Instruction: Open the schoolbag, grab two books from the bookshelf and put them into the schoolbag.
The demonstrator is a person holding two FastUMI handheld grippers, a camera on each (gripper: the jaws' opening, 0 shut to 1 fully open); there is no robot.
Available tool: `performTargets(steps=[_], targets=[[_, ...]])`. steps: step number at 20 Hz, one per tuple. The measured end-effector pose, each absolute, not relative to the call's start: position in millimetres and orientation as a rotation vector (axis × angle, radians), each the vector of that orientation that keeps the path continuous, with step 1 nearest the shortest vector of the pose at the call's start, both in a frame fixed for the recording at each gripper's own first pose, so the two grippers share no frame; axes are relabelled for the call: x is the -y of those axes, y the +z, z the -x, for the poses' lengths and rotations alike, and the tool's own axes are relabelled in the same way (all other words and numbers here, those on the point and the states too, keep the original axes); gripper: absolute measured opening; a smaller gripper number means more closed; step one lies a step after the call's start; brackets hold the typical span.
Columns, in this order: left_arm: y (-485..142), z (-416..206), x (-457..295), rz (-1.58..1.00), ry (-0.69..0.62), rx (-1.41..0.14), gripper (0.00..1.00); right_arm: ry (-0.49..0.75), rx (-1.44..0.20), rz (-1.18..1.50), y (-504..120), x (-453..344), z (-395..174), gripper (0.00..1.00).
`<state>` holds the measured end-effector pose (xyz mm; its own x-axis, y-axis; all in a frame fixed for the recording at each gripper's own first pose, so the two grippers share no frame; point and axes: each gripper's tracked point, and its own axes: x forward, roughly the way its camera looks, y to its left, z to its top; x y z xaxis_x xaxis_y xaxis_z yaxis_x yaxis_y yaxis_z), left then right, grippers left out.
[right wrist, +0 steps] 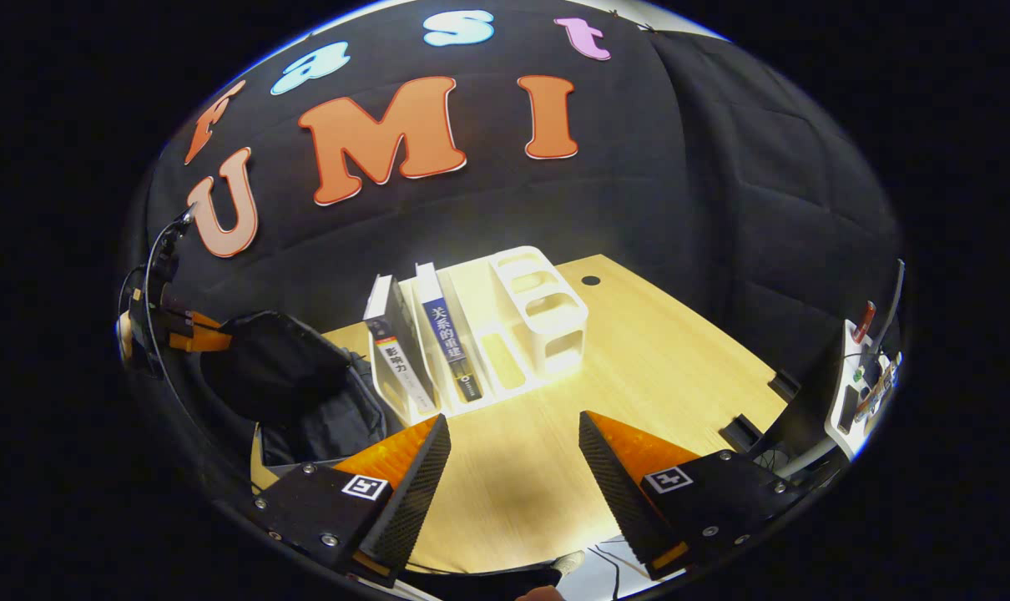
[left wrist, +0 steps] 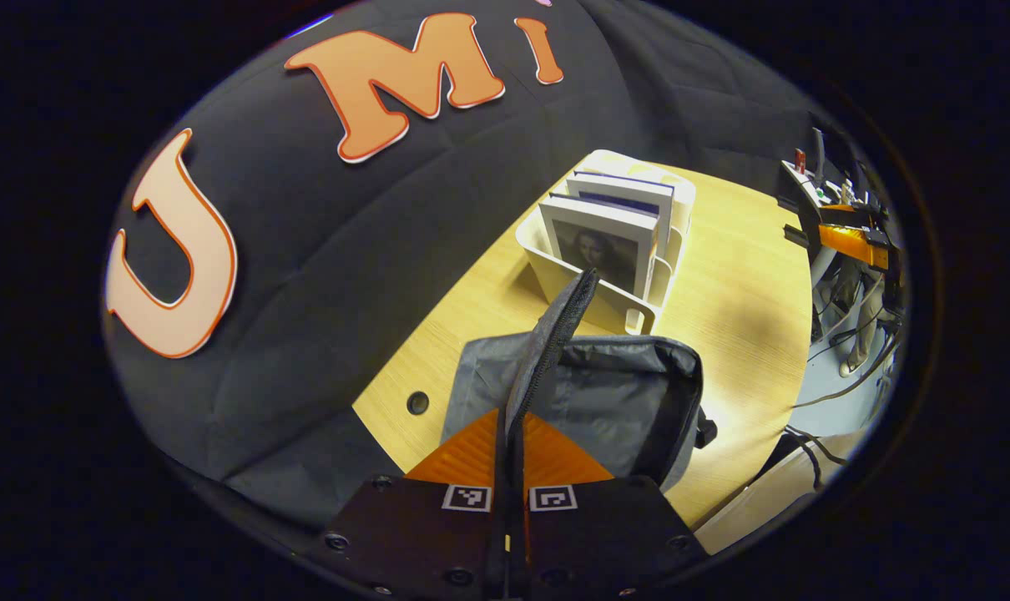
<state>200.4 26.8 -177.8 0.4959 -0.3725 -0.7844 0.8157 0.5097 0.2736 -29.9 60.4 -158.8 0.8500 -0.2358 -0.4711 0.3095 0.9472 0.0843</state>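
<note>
**benchwatcher:** Standing right by the booth here. The left tongs [left wrist: 509, 467] are pinched on the zippered edge of the grey fabric schoolbag's flap [left wrist: 555, 334] and hold it up, so the mouth of the grey fabric schoolbag [left wrist: 613, 401] gapes toward the rack. The right tongs [right wrist: 513, 467] are spread wide with nothing in them, hovering over bare wood and aimed at the books.

**second_pair_of_eyes:** Where do the books sit?

**benchwatcher:** Both are upright in the white plastic slotted bookshelf [right wrist: 547, 321] on the pale wooden surface [right wrist: 664, 367]. The white-spined paperback [right wrist: 392, 351] is in the slot nearest the bag, and the blue-spined paperback [right wrist: 448, 338] is just beside it. So I'd say the bag is open and neither book has been grabbed yet.

**second_pair_of_eyes:** What could go sideways?

**benchwatcher:** My guess: that flap is limp cloth held by a thin edge, so if it slips out, the mouth flops shut right as a book arrives. Also the rack looks light, so pulling a snug book at an angle could drag or tip it. The bag sits just beside the rack, leaving little room to swing.

**second_pair_of_eyes:** Anything else around?

**benchwatcher:** A round cable hole [right wrist: 590, 280] behind the rack, and loose cables [left wrist: 839, 367] off the surface's edge. Nothing sits between the open tongs and the books.
</note>
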Motion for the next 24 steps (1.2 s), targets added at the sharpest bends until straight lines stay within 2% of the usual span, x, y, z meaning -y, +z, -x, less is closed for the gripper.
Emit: performTargets(steps=[7, 14, 15, 16, 20, 24], targets=[[-180, -216, -35, -0.634, -0.857, -0.719, 0.02, -0.169, -0.518, -0.174, -86, -111, -13, 0.96], [-192, -220, -38, -0.626, -0.887, -0.732, 0.02, 0.033, -0.758, 0.039, -43, -171, -103, 0.96], [-193, -222, -39, -0.629, -0.889, -0.735, 0.07, 0.051, -0.796, 0.054, -42, -177, -120, 0.96], [-193, -223, -38, -0.629, -0.890, -0.735, 0.02, 0.058, -0.840, 0.054, -45, -182, -134, 0.97], [-198, -225, -34, -0.628, -0.906, -0.741, 0.03, 0.043, -0.983, 0.026, -80, -188, -201, 0.97], [-197, -223, -35, -0.624, -0.931, -0.746, 0.01, -0.008, -1.100, 0.055, -130, -177, -241, 0.97]])
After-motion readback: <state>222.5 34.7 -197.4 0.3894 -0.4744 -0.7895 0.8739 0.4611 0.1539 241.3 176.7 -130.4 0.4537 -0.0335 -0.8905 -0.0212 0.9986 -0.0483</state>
